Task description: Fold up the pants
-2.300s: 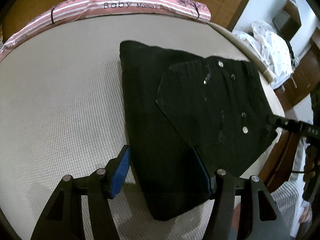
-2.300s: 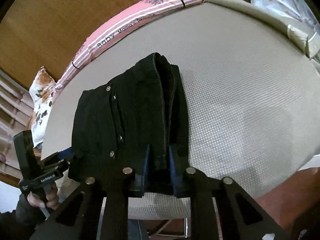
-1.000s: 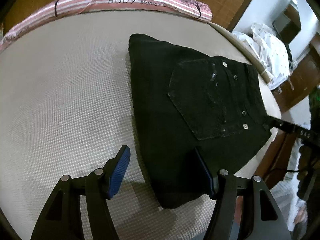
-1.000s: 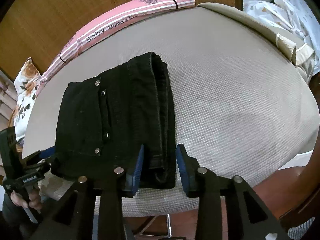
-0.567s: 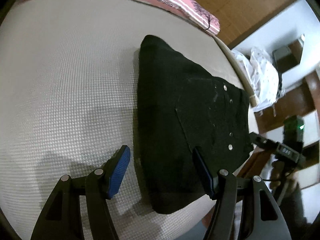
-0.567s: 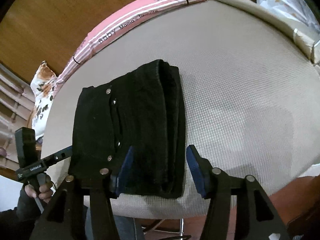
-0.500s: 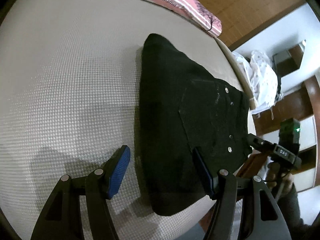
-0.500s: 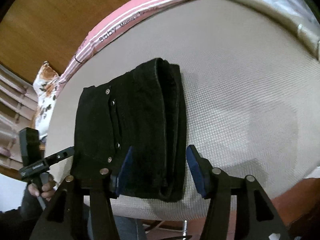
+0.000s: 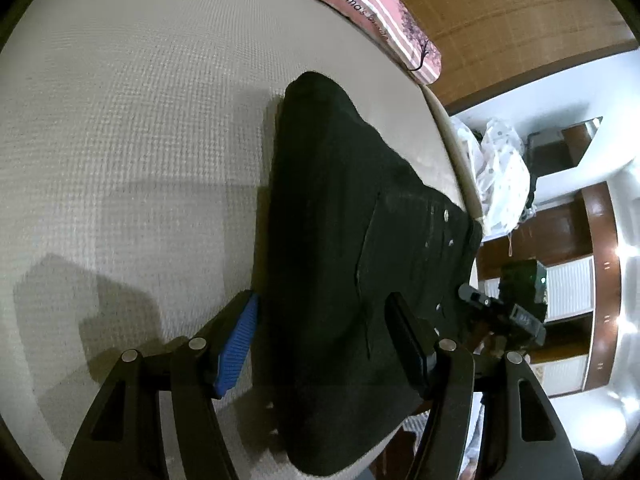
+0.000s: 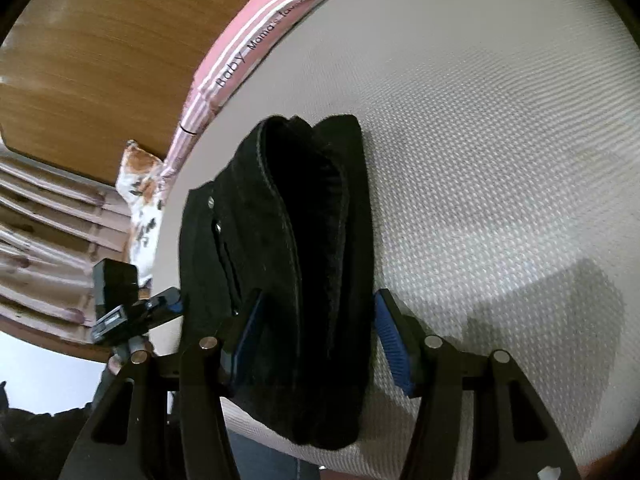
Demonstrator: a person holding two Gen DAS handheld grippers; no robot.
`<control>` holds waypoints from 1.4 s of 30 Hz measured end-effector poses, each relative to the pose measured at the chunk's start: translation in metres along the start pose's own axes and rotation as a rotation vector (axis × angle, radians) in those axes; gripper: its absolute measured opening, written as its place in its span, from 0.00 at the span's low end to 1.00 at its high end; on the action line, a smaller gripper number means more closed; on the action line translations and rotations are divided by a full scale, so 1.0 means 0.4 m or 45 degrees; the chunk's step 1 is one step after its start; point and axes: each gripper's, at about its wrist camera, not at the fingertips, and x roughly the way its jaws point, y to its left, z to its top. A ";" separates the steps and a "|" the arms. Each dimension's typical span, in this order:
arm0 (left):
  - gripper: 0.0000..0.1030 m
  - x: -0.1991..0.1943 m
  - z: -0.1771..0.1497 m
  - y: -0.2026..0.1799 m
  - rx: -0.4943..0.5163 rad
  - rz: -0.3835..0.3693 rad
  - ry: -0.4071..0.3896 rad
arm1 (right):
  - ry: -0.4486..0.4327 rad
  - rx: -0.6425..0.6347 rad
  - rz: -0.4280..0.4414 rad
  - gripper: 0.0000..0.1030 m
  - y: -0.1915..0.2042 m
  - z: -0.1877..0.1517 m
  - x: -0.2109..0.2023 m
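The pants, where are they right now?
Folded pants lie on the beige mattress, at its near edge, between both open grippers, short of the pink pillow.

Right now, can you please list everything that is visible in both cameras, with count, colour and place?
pants: one, black, folded, lying near the mattress edge
mattress: one, beige, textured, under the pants
pink cushion: one, pink with white stripes and "Baby" lettering, along the far side of the mattress
headboard: one, brown wood, behind the pink cushion
floral pillow: one, white and orange, beside the mattress
white bag: one, white with dots, off the mattress at the right
left gripper: one, black with blue fingers, open, straddling the pants
right gripper: one, black with blue fingers, open, straddling the pants
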 end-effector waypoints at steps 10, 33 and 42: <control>0.63 0.007 0.015 0.000 0.034 -0.022 -0.023 | 0.060 -0.057 0.070 0.53 0.005 0.052 0.033; 0.63 0.017 0.003 -0.043 0.113 0.077 -0.001 | 0.015 -0.261 -0.021 0.58 0.067 0.038 0.062; 0.63 0.046 -0.001 -0.063 0.089 0.007 -0.012 | 0.091 -0.119 0.209 0.41 -0.014 0.073 0.073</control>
